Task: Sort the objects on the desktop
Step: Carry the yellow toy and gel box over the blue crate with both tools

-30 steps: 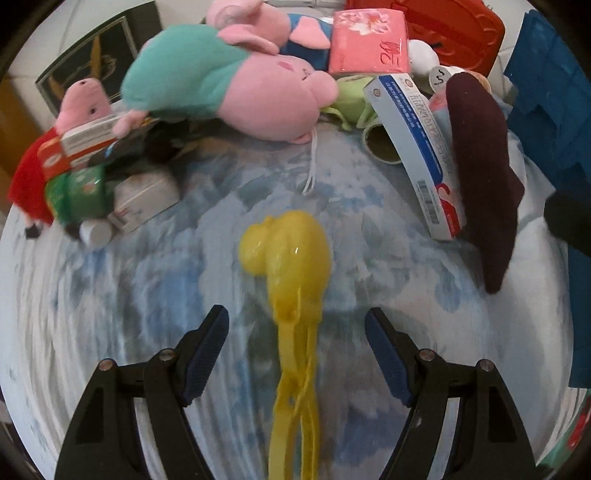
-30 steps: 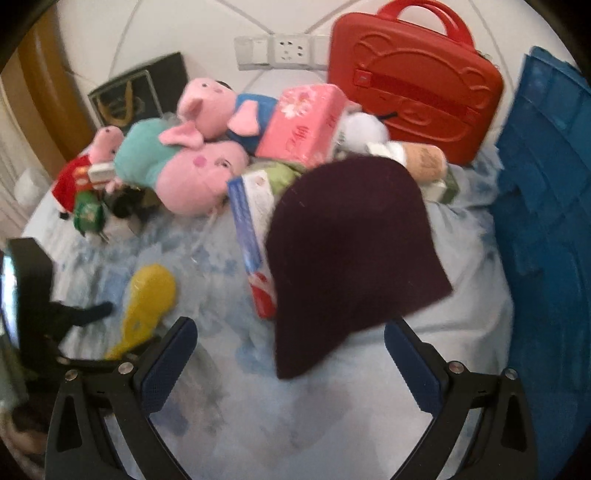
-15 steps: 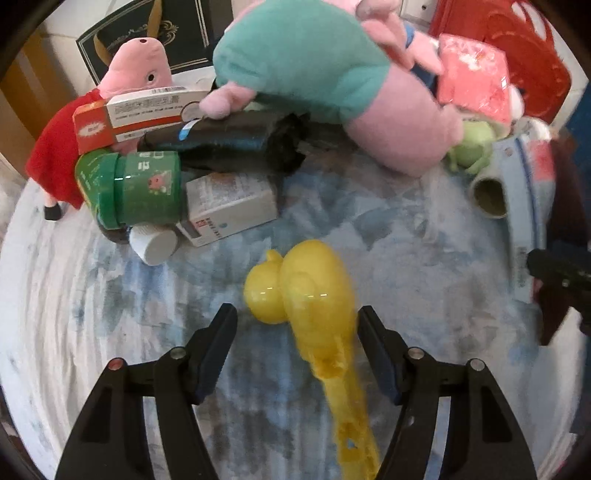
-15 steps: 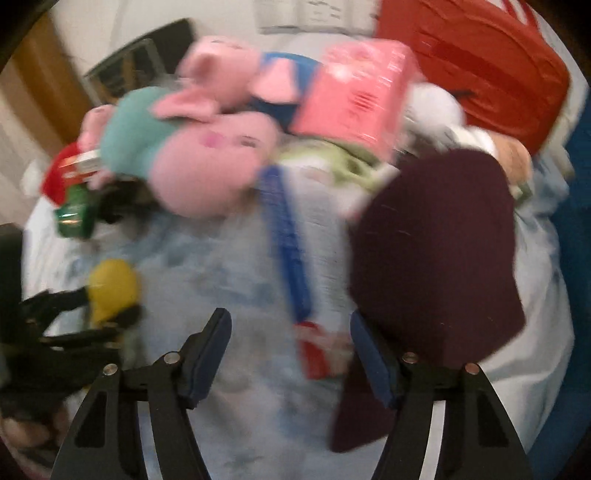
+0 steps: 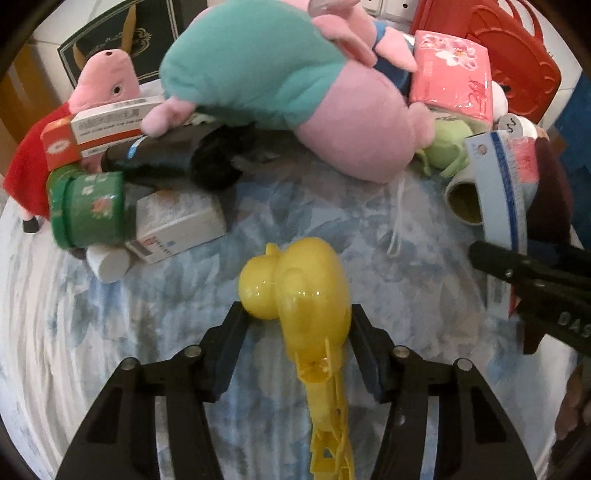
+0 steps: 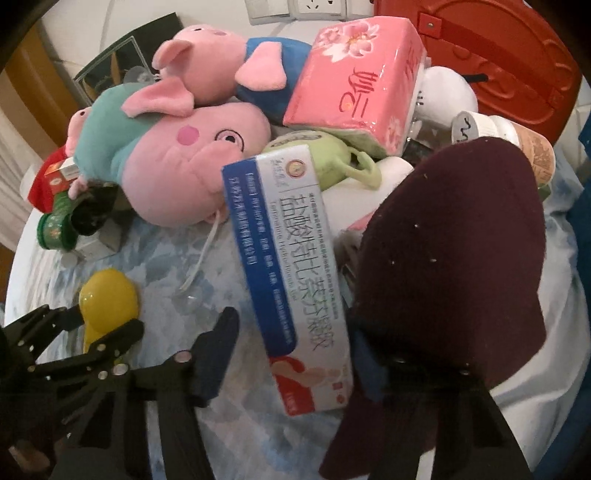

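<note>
Blue-white mottled cloth (image 5: 92,314), cluttered, wall sockets (image 6: 299,11) behind

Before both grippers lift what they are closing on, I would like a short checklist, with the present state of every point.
1. Yellow duck-shaped tongs between the left gripper jaws: ok, jaws closing on the duck head.
2. Left pads touching it on both sides: cannot tell.
3. Blue and white medicine box between the right gripper jaws: ok, jaws closing.
4. Right side of that grip visible: not ok, the dark maroon cloth covers that finger.
5. Box free of neighbours: not ok, its far end rests against the green frog toy.
</note>
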Action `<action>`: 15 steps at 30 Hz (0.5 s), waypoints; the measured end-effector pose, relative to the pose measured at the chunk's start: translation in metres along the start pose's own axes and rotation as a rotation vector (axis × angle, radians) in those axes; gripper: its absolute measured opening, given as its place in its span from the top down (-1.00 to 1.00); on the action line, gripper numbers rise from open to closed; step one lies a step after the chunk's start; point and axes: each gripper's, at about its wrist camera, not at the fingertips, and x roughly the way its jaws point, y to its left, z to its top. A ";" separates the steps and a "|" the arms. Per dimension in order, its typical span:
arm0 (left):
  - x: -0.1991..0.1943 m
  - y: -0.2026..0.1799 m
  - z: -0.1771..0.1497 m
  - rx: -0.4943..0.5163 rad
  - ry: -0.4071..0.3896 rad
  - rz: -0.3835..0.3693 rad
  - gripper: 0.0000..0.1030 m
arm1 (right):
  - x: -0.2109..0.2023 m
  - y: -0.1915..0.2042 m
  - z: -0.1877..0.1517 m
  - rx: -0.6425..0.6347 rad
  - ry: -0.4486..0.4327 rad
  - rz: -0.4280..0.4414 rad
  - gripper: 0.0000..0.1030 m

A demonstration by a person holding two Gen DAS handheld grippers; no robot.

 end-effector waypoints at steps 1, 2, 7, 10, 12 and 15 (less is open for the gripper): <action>-0.001 -0.001 0.001 -0.003 -0.005 -0.002 -0.06 | 0.001 0.000 0.000 -0.002 0.002 -0.002 0.15; -0.003 -0.002 0.002 -0.004 -0.011 -0.005 -0.06 | 0.000 0.001 0.000 -0.002 0.002 0.003 0.17; -0.027 -0.010 0.005 0.018 -0.066 -0.002 -0.05 | -0.017 0.012 -0.010 -0.021 -0.020 0.025 0.25; -0.049 -0.012 0.003 0.024 -0.108 -0.007 -0.04 | -0.038 0.019 -0.019 -0.025 -0.051 0.031 0.25; -0.067 -0.015 0.000 0.030 -0.142 -0.009 -0.03 | -0.055 0.024 -0.024 -0.032 -0.075 0.030 0.25; -0.101 -0.015 -0.010 0.033 -0.201 -0.033 0.36 | -0.081 0.027 -0.031 -0.036 -0.122 0.023 0.25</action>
